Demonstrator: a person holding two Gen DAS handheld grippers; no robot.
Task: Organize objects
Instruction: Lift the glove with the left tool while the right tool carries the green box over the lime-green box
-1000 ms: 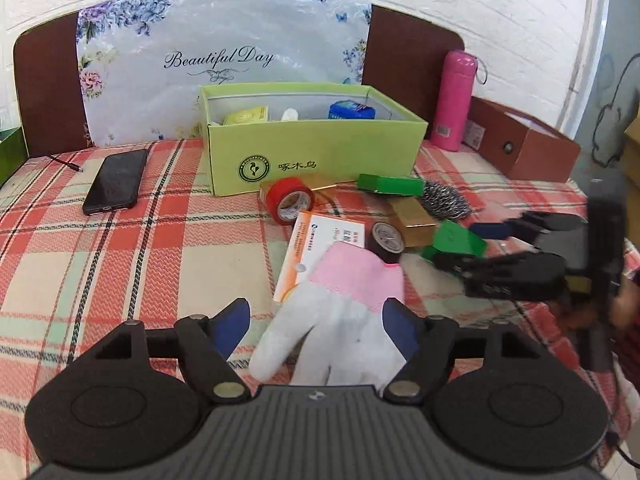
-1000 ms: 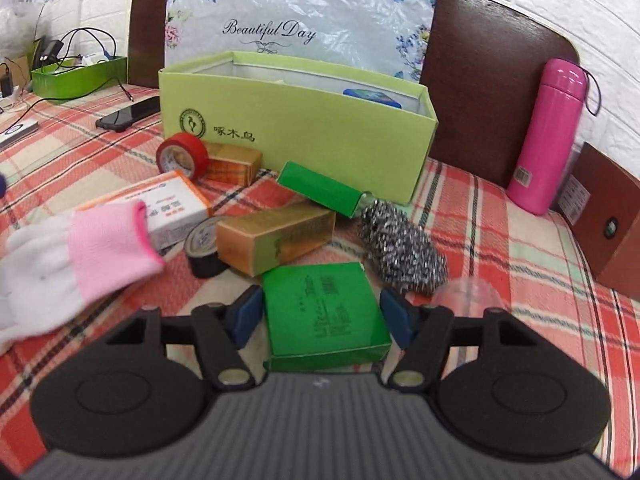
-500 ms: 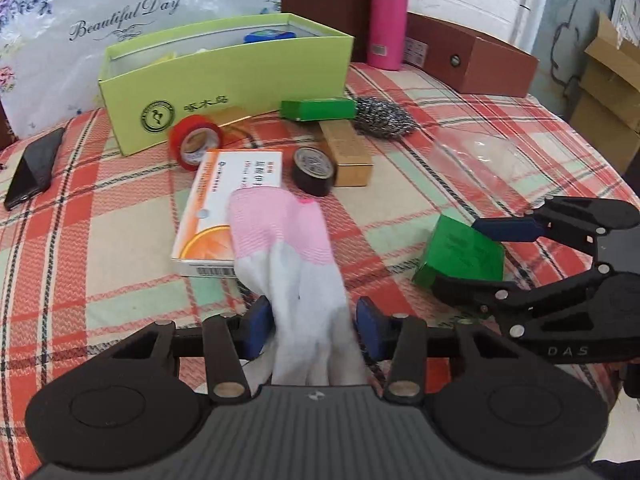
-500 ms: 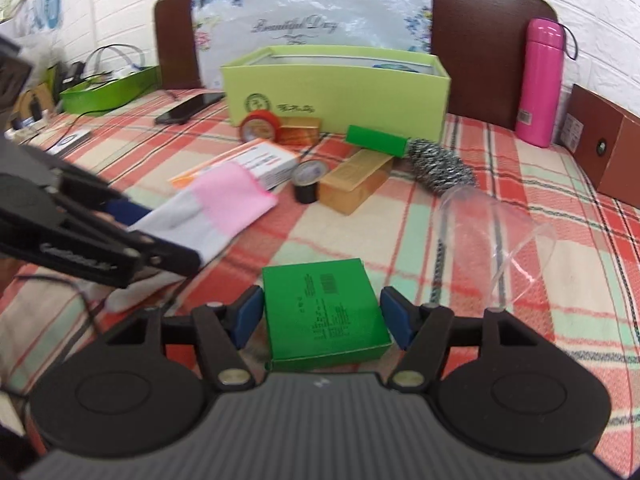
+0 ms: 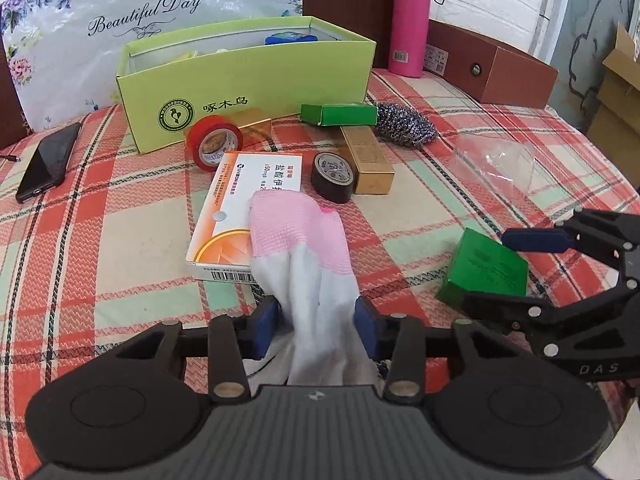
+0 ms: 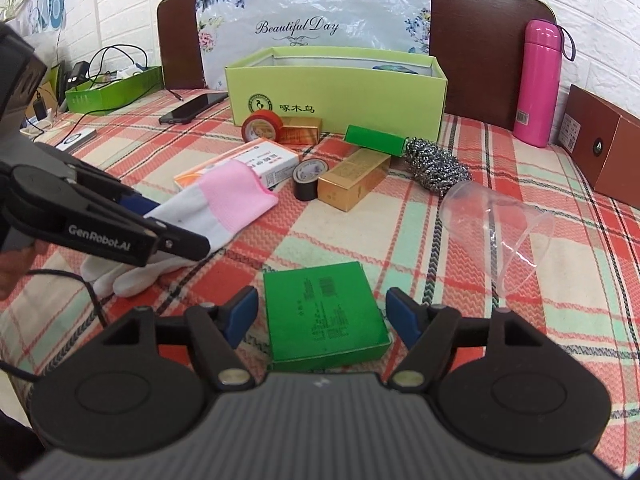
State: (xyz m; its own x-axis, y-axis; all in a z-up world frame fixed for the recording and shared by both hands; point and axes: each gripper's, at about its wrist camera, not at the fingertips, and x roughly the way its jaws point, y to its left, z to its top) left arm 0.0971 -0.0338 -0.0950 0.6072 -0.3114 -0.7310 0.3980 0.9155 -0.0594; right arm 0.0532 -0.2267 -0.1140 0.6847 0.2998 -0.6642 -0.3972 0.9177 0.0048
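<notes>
Left gripper (image 5: 316,322): jaws have just been closing, narrow now, both blue pads pressed on the white part of the glove (image 5: 308,256). Glove's pink cuff lies over the near corner of the orange pill box (image 5: 240,204); from the right wrist view its fingers trail on the plaid cloth (image 6: 440,280) under the left gripper (image 6: 176,220).

Right gripper (image 6: 322,316): jaws have just been opening, now moderately wide, the flat green box (image 6: 324,316) between them with a gap at each pad. Not gripped; box rests on the cloth.

Rest of the clutter, further back: black tape (image 5: 333,177) touching the gold box (image 5: 366,158), red tape (image 5: 214,142) in front of the lime bin (image 5: 248,80), long green box (image 5: 338,114) beside the steel scrubber (image 5: 404,124), clear cup (image 6: 496,232) on its side to the right. Phone (image 5: 48,160) lies far left, pink bottle (image 5: 410,24) behind the bin.
</notes>
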